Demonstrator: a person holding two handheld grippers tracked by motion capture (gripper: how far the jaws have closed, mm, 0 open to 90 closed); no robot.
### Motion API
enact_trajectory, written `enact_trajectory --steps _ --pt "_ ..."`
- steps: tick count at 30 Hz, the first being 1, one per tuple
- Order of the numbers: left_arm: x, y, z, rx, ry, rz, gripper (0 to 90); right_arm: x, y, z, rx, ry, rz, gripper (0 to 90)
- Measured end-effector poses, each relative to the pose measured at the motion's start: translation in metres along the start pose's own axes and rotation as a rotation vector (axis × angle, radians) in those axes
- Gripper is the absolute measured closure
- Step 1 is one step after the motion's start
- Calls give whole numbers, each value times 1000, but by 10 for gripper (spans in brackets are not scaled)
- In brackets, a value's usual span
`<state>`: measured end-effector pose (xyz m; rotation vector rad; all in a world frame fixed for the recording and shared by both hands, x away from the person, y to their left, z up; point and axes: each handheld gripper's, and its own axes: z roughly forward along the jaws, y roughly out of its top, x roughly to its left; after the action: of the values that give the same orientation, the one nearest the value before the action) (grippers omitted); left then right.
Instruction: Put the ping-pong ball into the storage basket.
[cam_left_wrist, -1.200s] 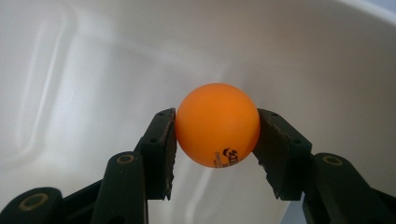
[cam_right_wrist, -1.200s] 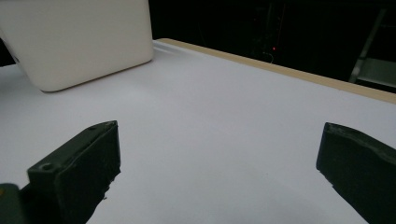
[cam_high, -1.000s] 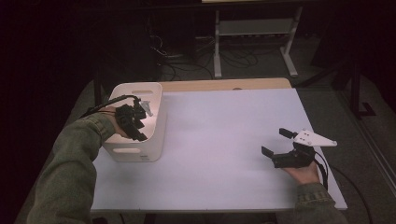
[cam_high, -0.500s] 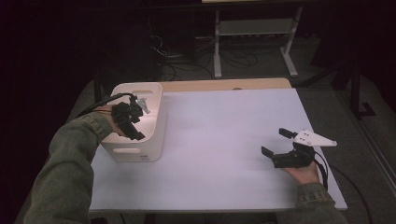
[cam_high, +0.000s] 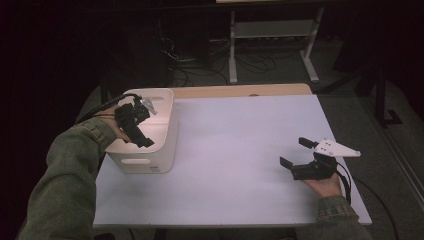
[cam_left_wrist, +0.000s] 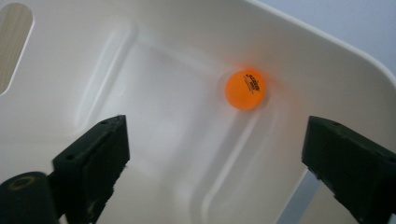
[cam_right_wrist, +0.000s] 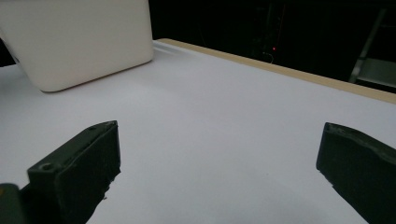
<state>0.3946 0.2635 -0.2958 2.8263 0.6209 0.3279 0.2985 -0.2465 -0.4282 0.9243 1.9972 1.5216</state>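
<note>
The left gripper (cam_high: 134, 124) hung over the open top of a white bin (cam_high: 165, 131), its jaws spread wide with nothing between them. In the left gripper view the same gripper (cam_left_wrist: 215, 170) looked down into the bin (cam_left_wrist: 154, 107), and an orange ball (cam_left_wrist: 245, 89) lay on the bin's floor beyond the jaws, nearer the right-hand one, close against a side wall (apart from both jaws, touched by neither). Dark print ran across the ball's upper face, but it was too small to read. A slotted handle hole (cam_left_wrist: 14, 44) opened in the bin's wall at the upper left of that view, with pale wood showing through it.

The right gripper (cam_high: 300, 156) rested low near the right edge of the white table (cam_high: 235, 150), well apart from the bin, jaws released and wide open, holding nothing. Its grey three-cornered plate (cam_high: 334, 148) pointed to the right. In the right gripper view that gripper (cam_right_wrist: 219, 172) faced across bare tabletop (cam_right_wrist: 210, 116) toward the bin's outer wall (cam_right_wrist: 79, 37), which stood at the far left; nothing lay between them.

A wooden strip (cam_high: 240, 90) edged the table's far side. Beyond it, in the dark, stood a metal shelf frame (cam_high: 272, 35) and loose cables (cam_high: 190, 70) on the floor.
</note>
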Motion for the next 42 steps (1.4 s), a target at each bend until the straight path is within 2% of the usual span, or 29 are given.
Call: enact_trajectory --steps 1,2,6,14,20,23,27,31,36,42 --pt "0 0 -1 3 2 -2 40 0 0 0 0 0 0 0" --pt "1 0 0 2 0 -13 0 0 0 0 1 1 0 0" --pt "2 -1 -4 -16 -5 -29 0 0 0 0 2 0 -3 0" --pt "-2 -4 -12 -51 2 -18 0 0 0 0 2 1 -2 0" --pt "-7 -10 -20 -105 8 -18 0 0 0 1 3 2 -1 0" --pt "-9 -14 -22 -139 -5 -21 0 1 0 1 5 1 -2 0" --pt "-10 -21 -20 -178 -9 -38 0 0 0 1 5 1 -4 0" --pt "-11 -23 -18 -182 -9 -34 0 1 0 1 7 2 -1 0" --pt "-14 -29 -16 -216 -21 -40 0 1 0 1 8 1 -1 0" --pt "-14 -37 -18 -275 -27 -68 0 1 0 1 8 1 -3 0"
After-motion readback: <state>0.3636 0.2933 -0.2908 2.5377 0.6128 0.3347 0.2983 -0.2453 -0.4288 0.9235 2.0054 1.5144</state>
